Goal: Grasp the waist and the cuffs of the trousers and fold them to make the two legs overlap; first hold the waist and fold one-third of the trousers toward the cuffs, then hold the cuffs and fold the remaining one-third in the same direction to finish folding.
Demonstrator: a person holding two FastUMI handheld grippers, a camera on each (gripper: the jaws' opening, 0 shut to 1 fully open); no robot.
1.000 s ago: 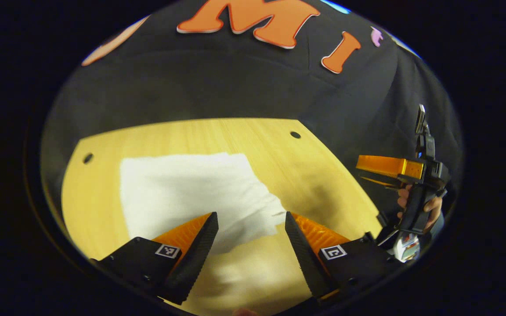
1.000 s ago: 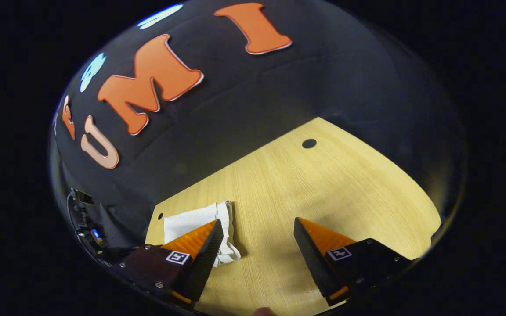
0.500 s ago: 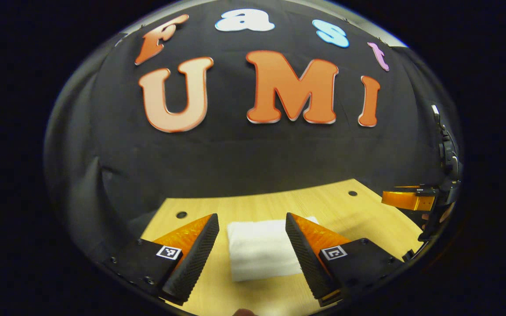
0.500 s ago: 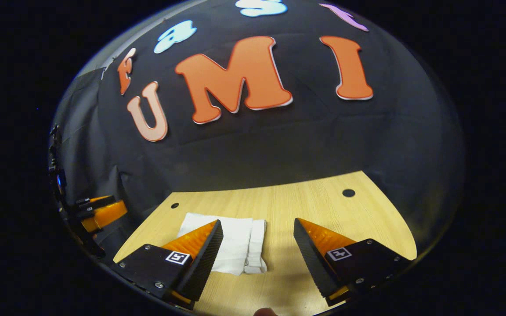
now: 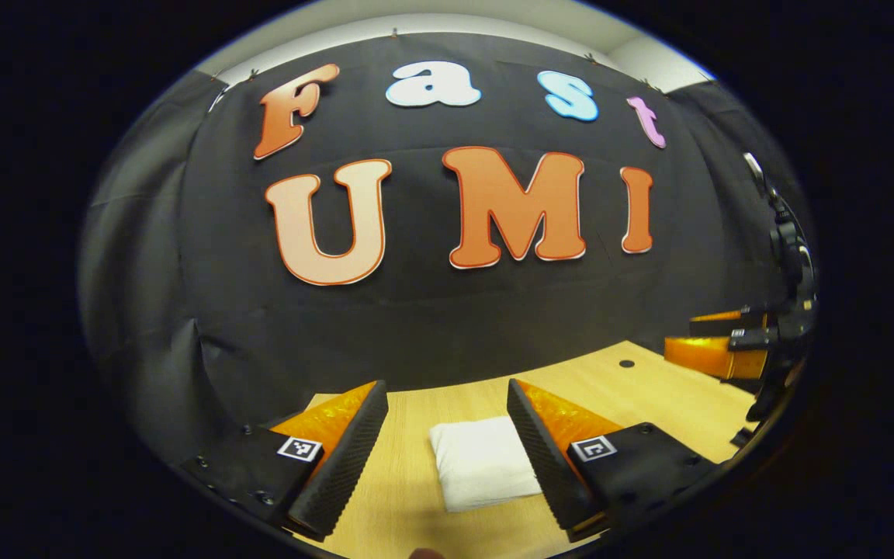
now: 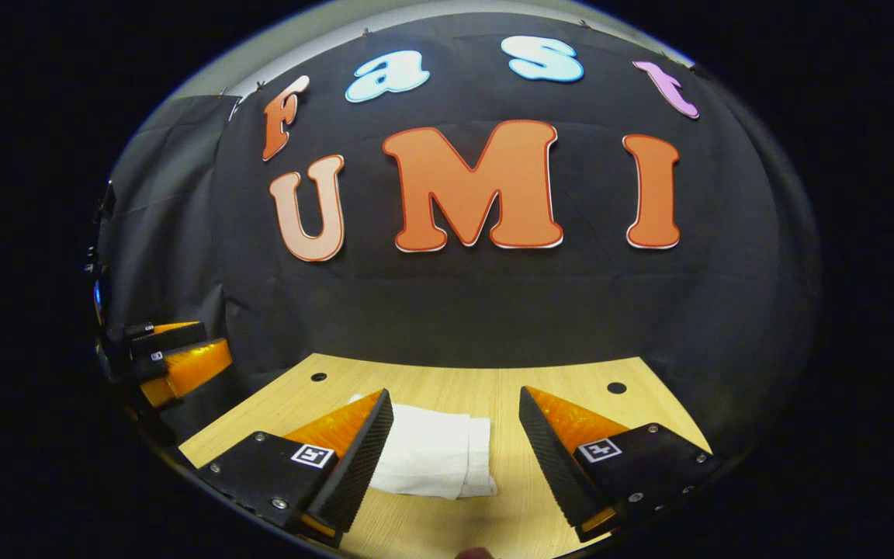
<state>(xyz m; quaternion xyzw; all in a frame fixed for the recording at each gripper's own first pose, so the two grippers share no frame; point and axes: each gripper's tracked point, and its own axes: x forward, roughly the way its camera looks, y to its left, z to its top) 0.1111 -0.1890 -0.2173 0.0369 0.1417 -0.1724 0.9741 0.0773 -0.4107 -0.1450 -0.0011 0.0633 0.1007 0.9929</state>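
- Since a second ago both cameras have tilted up and pulled back: then the left gripper [image 5: 447, 435] looked almost straight down on the white trousers [image 5: 484, 462] from close above; now it looks level over the table, and the bundle shows small between its fingers.
- The same holds for the right gripper [image 6: 455, 439]. Before, it saw only a corner of the cloth by its left finger, and now the whole bundle [image 6: 435, 462] lies ahead of it on the wooden table [image 6: 571, 376].
- The bundle itself has not moved or opened in this time — it stays a compact rectangle with a rolled edge on its right side in the right gripper view.
- My judgement: the folding is finished, and the hands are retreating from the work. No waist or cuff hangs loose that I can see.
- Left gripper: its two fingers stand wide apart and hold nothing; the trousers lie on the table beyond them.
- Right gripper: also spread wide, nothing between the fingers.
- Each gripper also shows far off at the edge of the other's view; its opening I cannot tell there.
- Count: one folded pair of trousers, two grippers, one table — two round holes in the tabletop [image 6: 616, 387] are seen in the right gripper view.
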